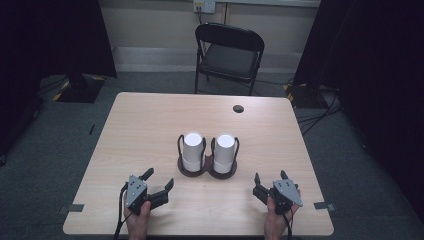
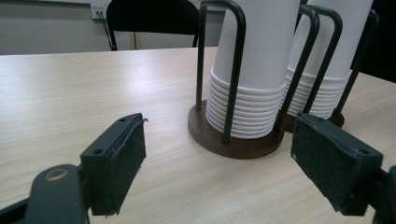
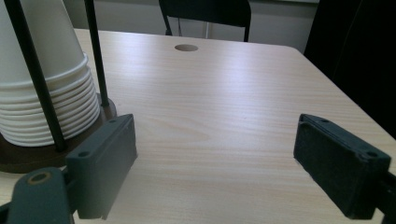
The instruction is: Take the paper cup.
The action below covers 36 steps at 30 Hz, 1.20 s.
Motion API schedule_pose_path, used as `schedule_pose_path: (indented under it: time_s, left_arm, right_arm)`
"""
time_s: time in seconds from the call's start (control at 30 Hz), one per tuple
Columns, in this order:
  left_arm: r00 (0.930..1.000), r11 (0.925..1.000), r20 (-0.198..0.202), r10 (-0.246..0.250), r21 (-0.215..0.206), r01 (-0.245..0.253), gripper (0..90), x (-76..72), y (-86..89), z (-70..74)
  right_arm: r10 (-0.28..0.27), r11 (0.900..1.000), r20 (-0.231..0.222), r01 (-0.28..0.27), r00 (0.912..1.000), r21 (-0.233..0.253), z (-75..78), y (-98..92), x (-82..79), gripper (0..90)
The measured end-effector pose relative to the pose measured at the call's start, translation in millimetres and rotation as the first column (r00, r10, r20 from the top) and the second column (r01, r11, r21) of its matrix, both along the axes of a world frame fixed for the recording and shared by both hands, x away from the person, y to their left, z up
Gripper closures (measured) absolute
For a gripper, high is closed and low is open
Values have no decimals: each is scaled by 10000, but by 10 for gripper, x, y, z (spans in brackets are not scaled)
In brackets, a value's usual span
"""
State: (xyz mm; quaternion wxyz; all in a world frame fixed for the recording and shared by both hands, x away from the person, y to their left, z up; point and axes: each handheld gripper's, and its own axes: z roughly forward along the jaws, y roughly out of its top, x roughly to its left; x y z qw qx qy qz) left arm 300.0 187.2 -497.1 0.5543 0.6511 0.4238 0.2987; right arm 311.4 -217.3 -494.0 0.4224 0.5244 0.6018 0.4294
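Two stacks of upturned white paper cups, the left stack (image 1: 192,150) and the right stack (image 1: 224,152), stand in a dark round-based holder (image 1: 207,170) with black wire loops at the table's middle. My left gripper (image 1: 159,178) rests open near the front left, pointing toward the holder. In the left gripper view the left gripper (image 2: 219,163) faces the nearer cup stack (image 2: 252,70) and the holder base (image 2: 233,144) with nothing between its jaws. My right gripper (image 1: 270,176) is open at the front right. In the right gripper view the right gripper (image 3: 217,163) has a cup stack (image 3: 42,93) to its left.
A black folding chair (image 1: 229,55) stands behind the wooden table (image 1: 150,125). The table has a round cable hole (image 1: 238,108) near its far edge. Tape marks (image 1: 75,208) lie at the front corners. Dark curtains hang at both sides.
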Motion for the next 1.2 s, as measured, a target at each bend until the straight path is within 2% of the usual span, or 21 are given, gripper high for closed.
schedule_pose_path:
  time_s: [0.13,0.2,0.37,0.5,0.57,0.8,0.93,0.97,1.1,1.13,1.2]
  left_arm:
    - [9998,9998,-130,176,71,-176,179,12,3,3]
    - [9999,10000,-120,35,49,-34,192,13,6,3]
    - [9994,9997,-346,-51,-230,43,189,27,33,2]
    - [9997,9994,-222,80,-339,-87,181,8,48,-1]
    - [9997,9995,-214,99,-291,-105,181,5,41,0]
    - [10000,10000,-49,80,32,-80,181,-9,16,2]
    - [9999,9999,41,103,-8,-103,181,-23,4,0]
    - [10000,10000,-8,79,-17,-79,182,-29,-1,2]
    - [9999,9991,-75,-152,382,154,182,-39,-45,22]
    - [9996,9990,-93,-257,367,260,182,-33,-49,32]
    - [9982,9984,-199,-559,-52,558,182,-20,-72,47]
  right_arm:
    - [73,9998,-73,-72,9999,175,1,-17,9,125]
    - [98,9999,-6,-98,10000,109,0,-14,0,126]
    - [241,9997,90,-242,9997,81,-1,-8,-16,127]
    - [510,9985,107,-512,9986,197,-1,-12,-19,128]
    - [783,9968,-76,-781,9969,149,2,2,-2,128]
    - [1401,9898,-101,-1397,9901,292,6,9,9,130]
    - [1489,9885,-140,-1484,9888,305,2,16,5,132]
    - [1499,9882,-107,-1495,9886,345,3,11,-1,131]
    - [1458,9885,1,-1457,9893,407,1,1,-4,129]
    - [1459,9885,18,-1459,9893,403,1,0,-6,129]
    - [1466,9883,34,-1466,9892,410,1,0,-8,129]
